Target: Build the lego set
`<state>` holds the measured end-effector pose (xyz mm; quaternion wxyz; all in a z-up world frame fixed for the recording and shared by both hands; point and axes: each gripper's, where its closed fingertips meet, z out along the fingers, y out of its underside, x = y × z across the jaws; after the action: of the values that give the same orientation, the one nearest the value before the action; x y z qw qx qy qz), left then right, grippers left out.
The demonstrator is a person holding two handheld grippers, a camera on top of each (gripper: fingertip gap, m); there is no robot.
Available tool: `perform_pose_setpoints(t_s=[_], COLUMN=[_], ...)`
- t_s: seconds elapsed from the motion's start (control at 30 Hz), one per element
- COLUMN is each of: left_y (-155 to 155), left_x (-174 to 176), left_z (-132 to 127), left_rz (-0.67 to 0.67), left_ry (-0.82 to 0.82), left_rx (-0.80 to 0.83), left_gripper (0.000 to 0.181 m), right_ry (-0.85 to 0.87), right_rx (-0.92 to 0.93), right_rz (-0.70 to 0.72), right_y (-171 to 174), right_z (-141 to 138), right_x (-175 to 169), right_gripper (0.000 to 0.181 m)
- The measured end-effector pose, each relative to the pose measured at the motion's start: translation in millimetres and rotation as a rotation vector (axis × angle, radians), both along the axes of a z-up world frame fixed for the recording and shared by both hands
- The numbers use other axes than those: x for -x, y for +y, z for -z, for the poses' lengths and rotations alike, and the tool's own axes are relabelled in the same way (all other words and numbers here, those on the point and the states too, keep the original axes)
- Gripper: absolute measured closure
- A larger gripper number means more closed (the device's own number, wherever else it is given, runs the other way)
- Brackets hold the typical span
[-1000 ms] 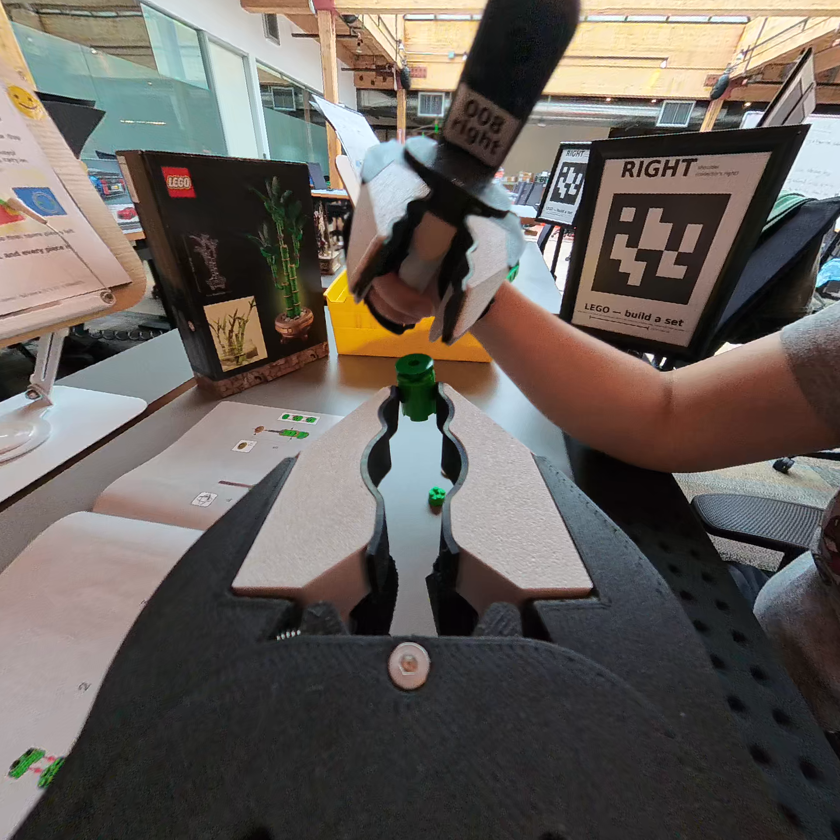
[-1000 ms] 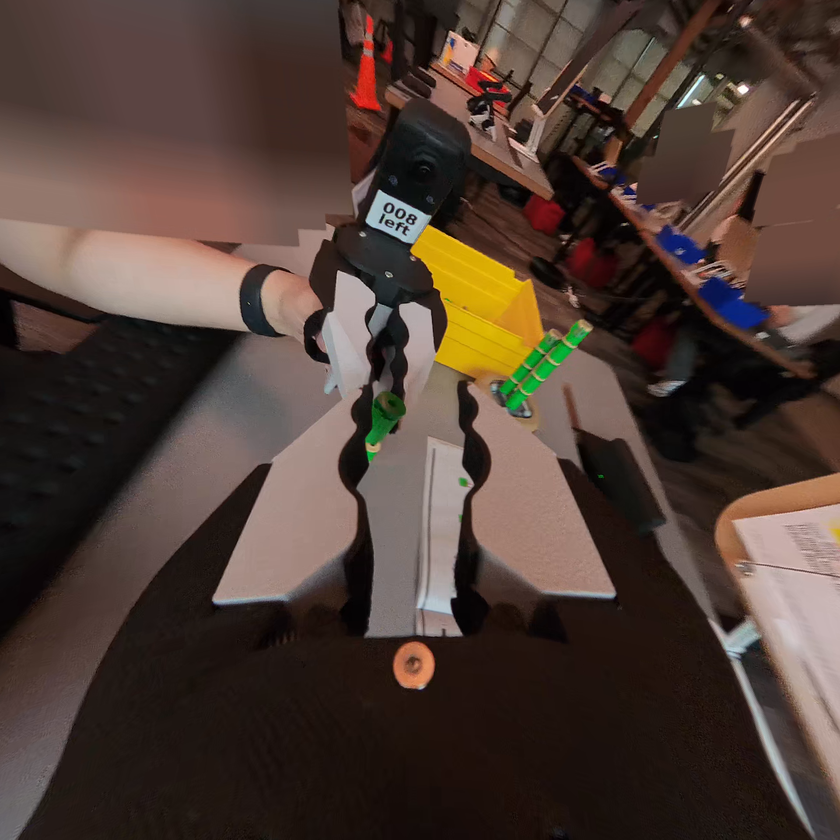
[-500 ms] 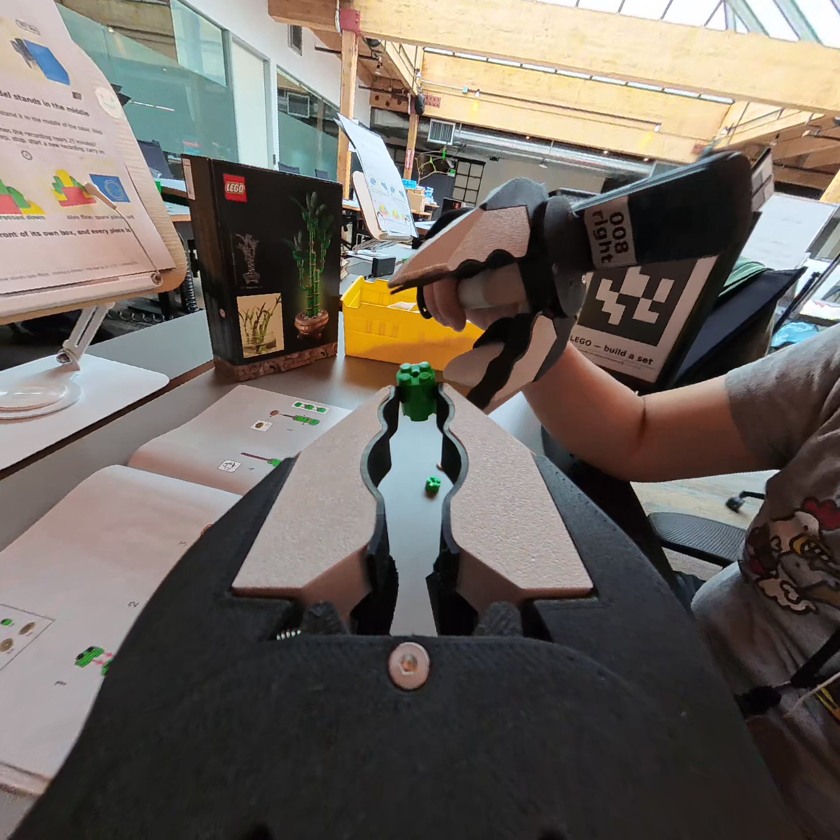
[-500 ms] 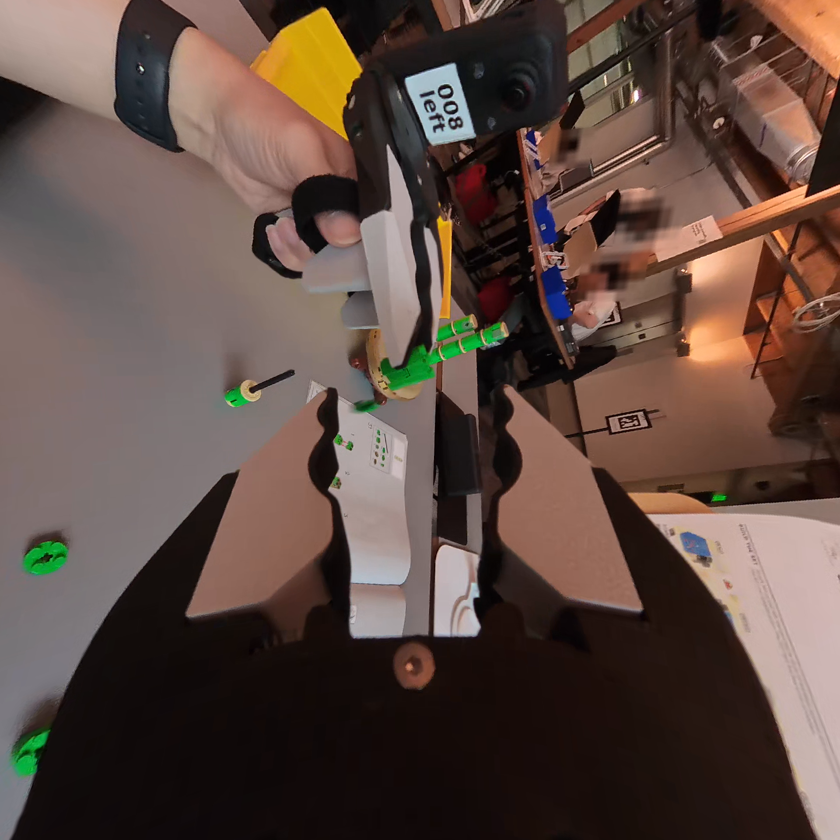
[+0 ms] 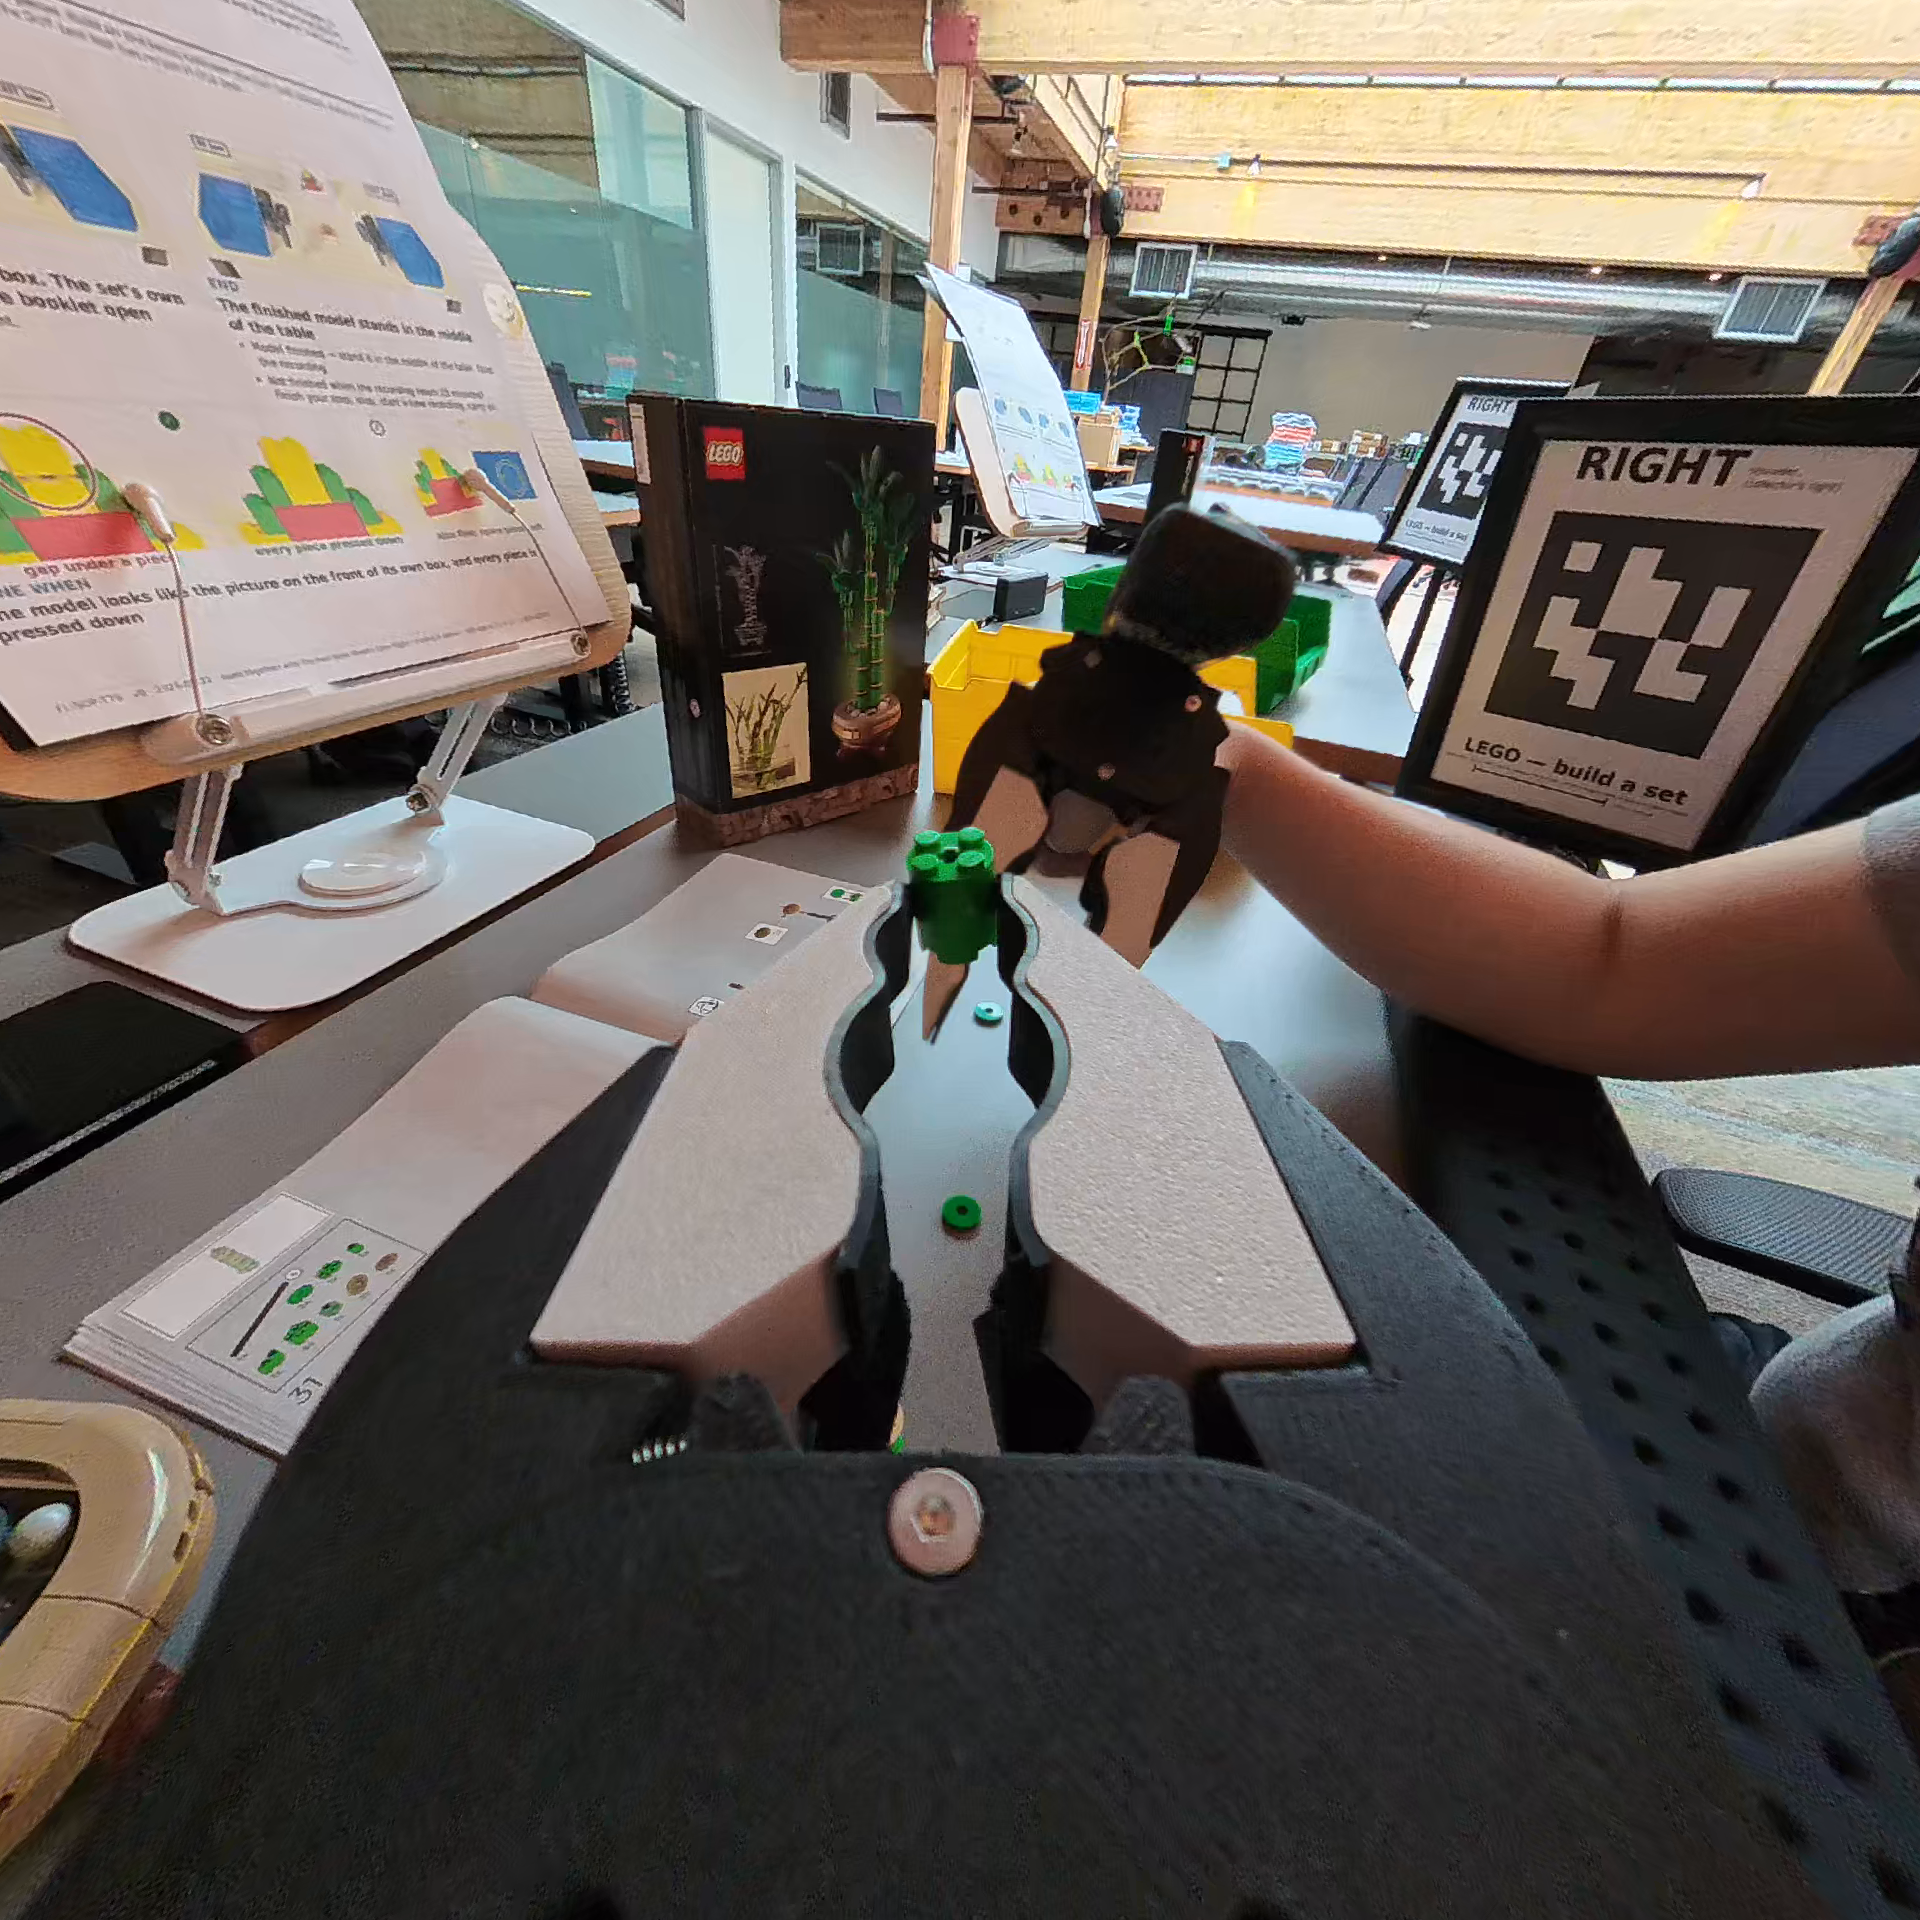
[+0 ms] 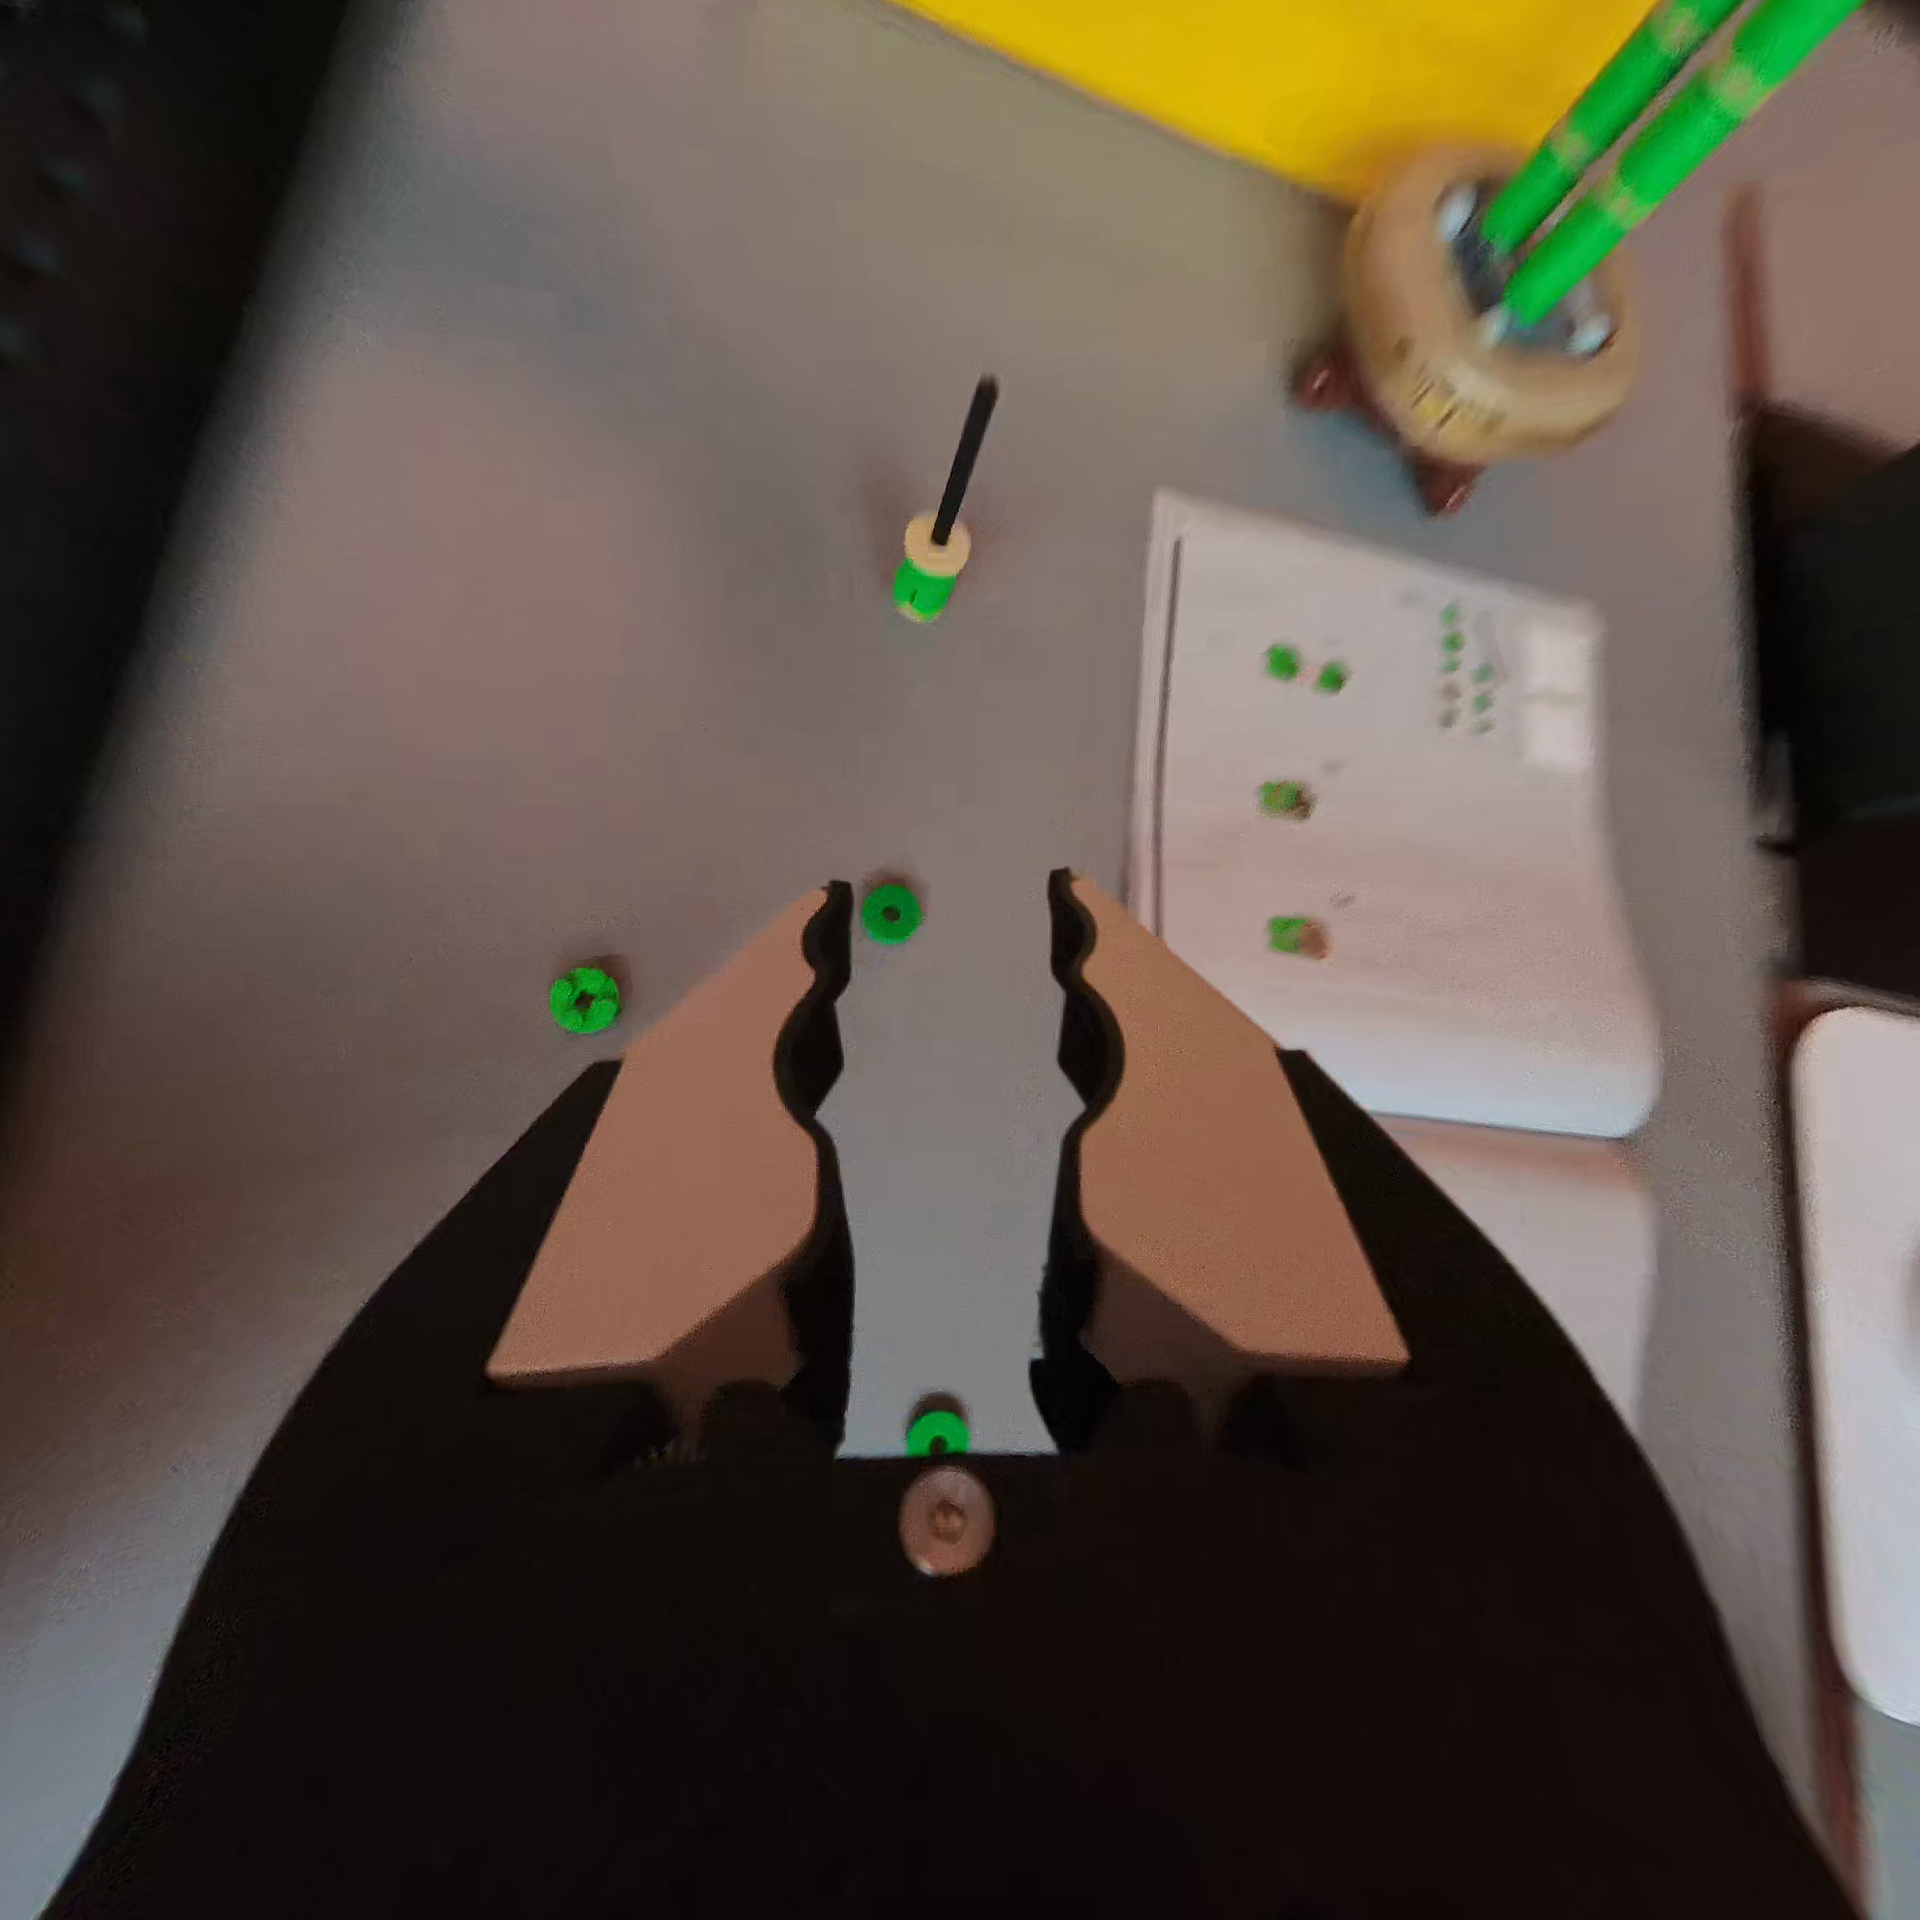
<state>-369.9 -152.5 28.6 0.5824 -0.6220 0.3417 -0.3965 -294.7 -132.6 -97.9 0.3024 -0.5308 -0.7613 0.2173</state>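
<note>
- Nearest in the left wrist view, the left gripper [image 5: 951,904] pinches a green round brick [image 5: 950,902] between its fingertips, studs up, held above the dark table [image 5: 1278,997].
- Below its fingers, two small green ring pieces lie loose on the table: one close in [image 5: 960,1212], one farther out [image 5: 987,1011].
- To the left, an open instruction booklet [image 5: 416,1143] lies flat on the table.
- Just beyond the held brick, the right gripper [image 5: 1039,935] points down at the table, its fingers spread and holding nothing; a bare forearm [image 5: 1507,935] reaches in from the right.
- In the blurred right wrist view, looking down, a green ring [image 6: 890,913] lies just inside the left fingertip; a green round plate [image 6: 585,1000] sits to the left.
- Farther off stands a black axle with a tan and green collar [image 6: 933,566] at its foot.
- Farthest, a tan pot with two green bamboo stalks [image 6: 1486,312] rising from it stands beside a yellow bin [image 6: 1247,83].
- Likely step: gathering pieces for another stalk, one brick already in the left gripper.
- Next move, as a guess: the right gripper lowers, centres on the near ring and closes gently; the piece is small and flat, so it could slip.
- At the back in the left wrist view: the set's box [image 5: 790,613], a document stand [image 5: 260,416] and a framed marker sign [image 5: 1662,623].
</note>
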Motion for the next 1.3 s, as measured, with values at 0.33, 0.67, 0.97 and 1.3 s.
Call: perform_pose_setpoints(t_s=[0.33,0.67,0.97,1.3], left_y=[3.9,3.4,6.7,15.1], left_x=[-6.0,-10.5,-30.8,-67.3], left_z=[11.4,15.3,39.5,47.5], left_rz=[-0.005,0.007,0.003,-0.100], left_ry=[0.053,0.072,0.225,0.353], left_rx=[0.014,0.018,0.003,-0.160], left_gripper=[0.167,0.168,0.167,0.167], right_ry=[-0.111,-0.132,0.060,0.276], right_rx=[0.155,0.234,0.263,0.280], right_rz=[-0.011,0.015,0.069,0.181], right_y=[-6.2,-5.1,4.2,-12.6], right_z=[52.6,69.4,-1.9,-108.0], right_x=[4.0,8.4,1.3,9.9], right_gripper=[0.156,0.166,0.167,0.167])
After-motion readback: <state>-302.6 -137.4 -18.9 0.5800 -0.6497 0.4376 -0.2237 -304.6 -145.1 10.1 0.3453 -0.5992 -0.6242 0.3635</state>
